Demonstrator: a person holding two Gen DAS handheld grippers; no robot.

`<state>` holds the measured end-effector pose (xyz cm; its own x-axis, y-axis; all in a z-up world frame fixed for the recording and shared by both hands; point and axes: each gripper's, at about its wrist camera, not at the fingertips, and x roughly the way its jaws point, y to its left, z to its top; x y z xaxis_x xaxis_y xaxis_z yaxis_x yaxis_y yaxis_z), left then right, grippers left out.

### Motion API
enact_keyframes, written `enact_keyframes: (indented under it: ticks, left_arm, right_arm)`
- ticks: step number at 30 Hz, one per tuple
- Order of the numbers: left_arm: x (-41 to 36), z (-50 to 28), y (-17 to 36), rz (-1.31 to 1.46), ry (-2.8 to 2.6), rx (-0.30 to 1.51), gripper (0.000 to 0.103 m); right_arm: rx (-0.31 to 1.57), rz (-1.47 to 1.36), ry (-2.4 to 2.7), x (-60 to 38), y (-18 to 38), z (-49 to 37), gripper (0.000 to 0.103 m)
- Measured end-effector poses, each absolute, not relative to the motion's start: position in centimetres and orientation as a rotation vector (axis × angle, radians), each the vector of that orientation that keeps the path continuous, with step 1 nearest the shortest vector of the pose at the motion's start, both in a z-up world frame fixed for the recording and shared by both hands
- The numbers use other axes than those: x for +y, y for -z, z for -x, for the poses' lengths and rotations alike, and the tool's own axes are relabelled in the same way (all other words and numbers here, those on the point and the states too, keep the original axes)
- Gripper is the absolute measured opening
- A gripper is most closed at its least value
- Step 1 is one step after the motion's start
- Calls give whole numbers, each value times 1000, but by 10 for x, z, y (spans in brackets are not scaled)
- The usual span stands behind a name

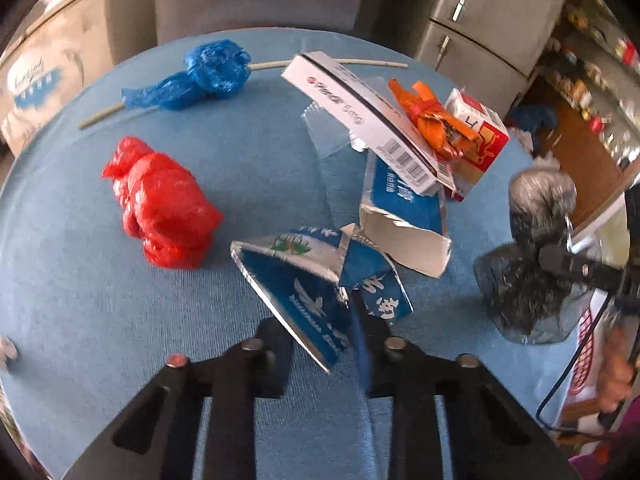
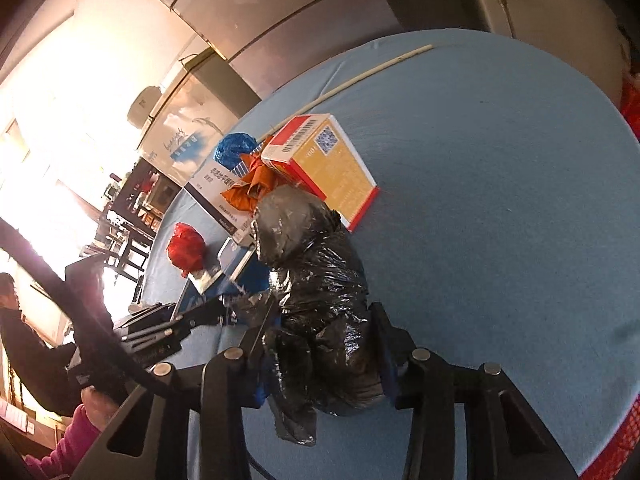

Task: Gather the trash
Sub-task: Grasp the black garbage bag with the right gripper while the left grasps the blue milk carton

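Left fingers point(image 1: 320, 344) clamped on blue carton point(image 1: 304, 300), right fingers point(image 2: 320, 356) steeply down-tilted around black bag point(image 2: 320, 300).

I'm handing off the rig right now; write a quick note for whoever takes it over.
Left gripper: shut on the torn blue carton.
Right gripper: shut on the black bag.
Still on the blue table: red bag, blue bag, white box, orange wrapper, red-and-white box, another torn carton, thin stick.
Done: two pieces gripped, no bin in view.
Left: bin both, then clear the rest.
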<state>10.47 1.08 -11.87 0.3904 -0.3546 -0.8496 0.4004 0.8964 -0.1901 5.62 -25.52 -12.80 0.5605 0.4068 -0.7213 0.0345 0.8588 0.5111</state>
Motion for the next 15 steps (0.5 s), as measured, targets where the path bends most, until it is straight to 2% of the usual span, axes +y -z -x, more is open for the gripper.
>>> enact_keyframes:
  ticks: [12, 15]
  left_arm:
    - [16, -80, 95, 44, 481, 980, 5]
    - [13, -72, 87, 38, 475, 959, 4]
  right_arm:
    - [928, -496, -226, -261, 126, -25, 44]
    - [918, -501, -230, -261, 123, -22, 44]
